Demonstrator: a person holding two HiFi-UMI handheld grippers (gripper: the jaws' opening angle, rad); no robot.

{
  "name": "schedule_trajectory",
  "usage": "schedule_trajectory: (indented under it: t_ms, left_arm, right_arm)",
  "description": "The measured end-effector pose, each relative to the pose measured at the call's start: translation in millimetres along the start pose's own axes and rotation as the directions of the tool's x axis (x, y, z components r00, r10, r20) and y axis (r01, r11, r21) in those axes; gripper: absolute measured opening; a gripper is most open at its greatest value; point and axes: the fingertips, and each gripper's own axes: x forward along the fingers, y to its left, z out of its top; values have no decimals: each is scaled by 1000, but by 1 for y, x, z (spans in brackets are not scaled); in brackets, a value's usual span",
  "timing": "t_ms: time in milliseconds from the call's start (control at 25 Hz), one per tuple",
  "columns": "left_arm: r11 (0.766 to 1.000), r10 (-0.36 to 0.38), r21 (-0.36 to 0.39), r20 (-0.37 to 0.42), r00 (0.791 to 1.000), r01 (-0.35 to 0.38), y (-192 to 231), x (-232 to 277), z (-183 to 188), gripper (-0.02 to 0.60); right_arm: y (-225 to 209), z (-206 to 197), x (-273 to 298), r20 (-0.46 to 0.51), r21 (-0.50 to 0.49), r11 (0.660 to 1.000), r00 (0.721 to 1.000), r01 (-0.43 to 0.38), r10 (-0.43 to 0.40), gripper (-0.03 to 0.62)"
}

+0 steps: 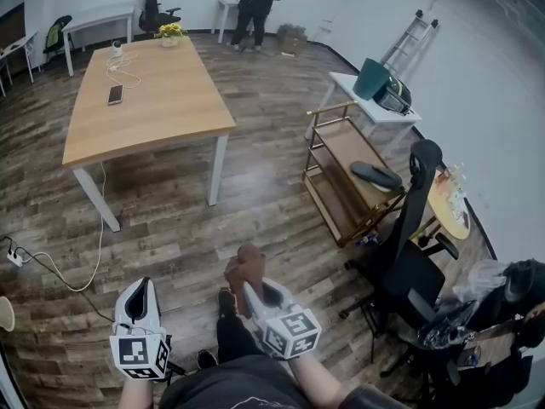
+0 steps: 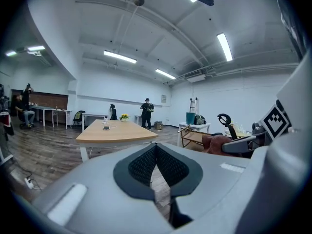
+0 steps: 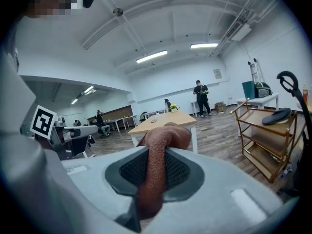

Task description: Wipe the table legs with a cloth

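A wooden table (image 1: pixel 149 100) on white legs (image 1: pixel 217 170) stands ahead of me on the wood floor, some way off. My right gripper (image 1: pixel 249 286) is shut on a brown cloth (image 1: pixel 245 267), held low in front of my body. In the right gripper view the cloth (image 3: pixel 163 140) bulges out between the pads, with the table (image 3: pixel 168 121) beyond it. My left gripper (image 1: pixel 143 286) hangs at the lower left, jaws closed with nothing between them. Its own view shows the pads (image 2: pixel 141 165) meeting at the tip and the table (image 2: pixel 117 133) behind.
A gold trolley (image 1: pixel 349 173) and a black office chair (image 1: pixel 413 245) stand to the right. Behind them is a white side table (image 1: pixel 372 109) with a teal bin. A cable and power strip (image 1: pixel 15 258) lie on the floor at left. A person (image 1: pixel 258 7) stands at the back.
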Motion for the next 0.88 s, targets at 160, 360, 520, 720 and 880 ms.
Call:
schedule_trajectory:
  t_ms: [160,360,520,720,880]
  left_arm:
    - [1000,6,26,-21,1000,-6,-2,41,2,18]
    - [999,-5,35,-47,999,6,-6,119,7,18]
    - [999,-15,40,-51,999,17,-12,187,15,18]
    - [998,29,54,-20,999,-28,-5,257,42,18]
    - [996,74,52,-32,997,-73,8,291,53,18]
  right_arm:
    - [-36,3,32,-14,34,999,1000,3,-3,61]
    - [-89,26,89,-8,53,999,1000,0,0,61]
    - [-129,47,135,-27,53,998,999,-37,38,61]
    - [-174,70,186,-70,48,996,995,-75,78,61]
    - [-190,78,226,-105,20,994,988,-111,113,61]
